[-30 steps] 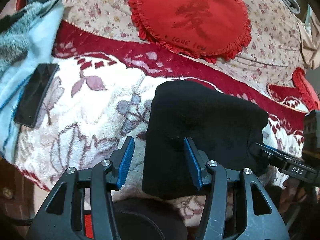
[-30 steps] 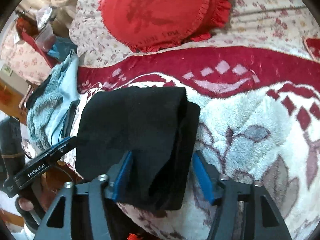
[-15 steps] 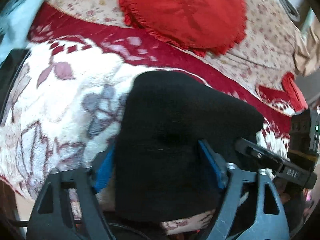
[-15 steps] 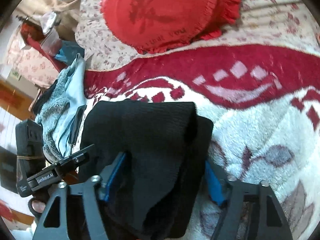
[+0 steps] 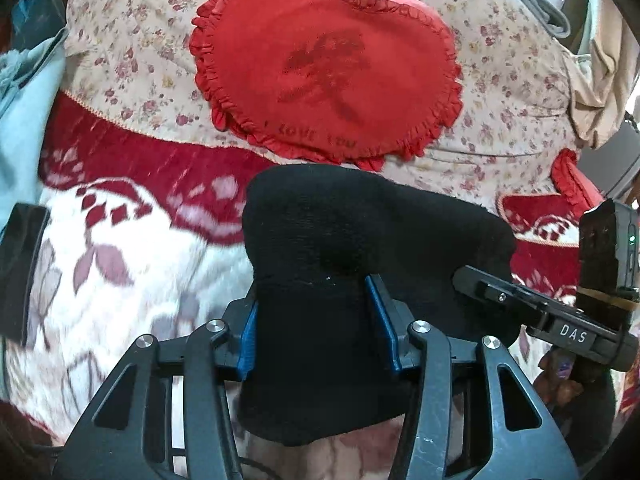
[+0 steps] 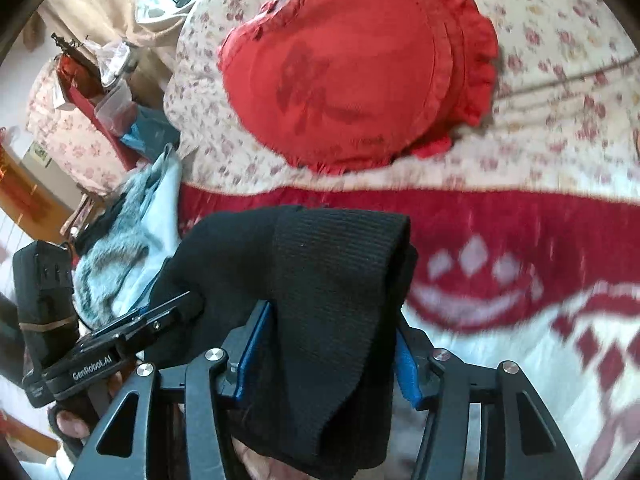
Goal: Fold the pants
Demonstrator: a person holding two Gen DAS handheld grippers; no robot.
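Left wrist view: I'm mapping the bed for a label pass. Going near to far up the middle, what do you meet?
left gripper → black pants → red blanket band → red heart pillow → floral bedding

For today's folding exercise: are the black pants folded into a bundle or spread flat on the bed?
Folded: the black pants form a compact layered bundle, with stacked edges visible, gripped by the left gripper and right gripper.

Cushion (image 5: 328,68) perhaps "I LOVE YOU"; right gripper (image 5: 460,280) "DAS"; left gripper (image 6: 192,304) "GenRobot.AI".

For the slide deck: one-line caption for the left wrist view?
Left tool clamps folded black pants above a red-and-white floral blanket, heart-shaped red pillow behind.
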